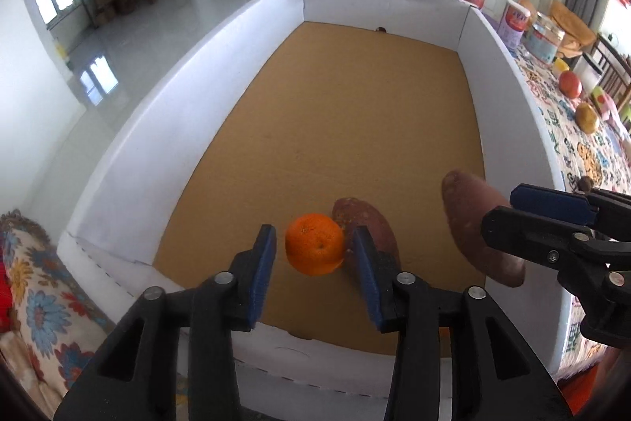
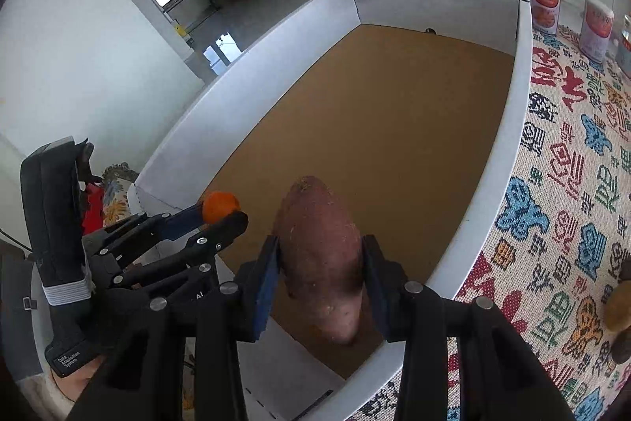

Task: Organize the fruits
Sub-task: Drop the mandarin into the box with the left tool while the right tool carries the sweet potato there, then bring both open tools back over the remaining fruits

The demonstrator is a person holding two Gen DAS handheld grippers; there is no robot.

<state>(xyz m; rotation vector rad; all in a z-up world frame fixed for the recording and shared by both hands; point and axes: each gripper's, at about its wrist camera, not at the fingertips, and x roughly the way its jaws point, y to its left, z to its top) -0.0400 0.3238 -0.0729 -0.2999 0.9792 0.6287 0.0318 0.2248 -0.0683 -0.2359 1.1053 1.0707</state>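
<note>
Left gripper (image 1: 311, 255) over near end of white box (image 1: 118, 160), pads spread wide; orange (image 1: 314, 244) sits between them, gaps visible both sides, so not clamped. Cannot tell if orange rests on box floor or hangs just above. Sweet potato on floor (image 1: 368, 223) touching orange's right side.

Right gripper (image 2: 320, 265) clamped on second sweet potato (image 2: 321, 255), held above near right corner of box, long axis pointing away along fingers, tilted down. Likely next: lower, release beside first one.
</note>
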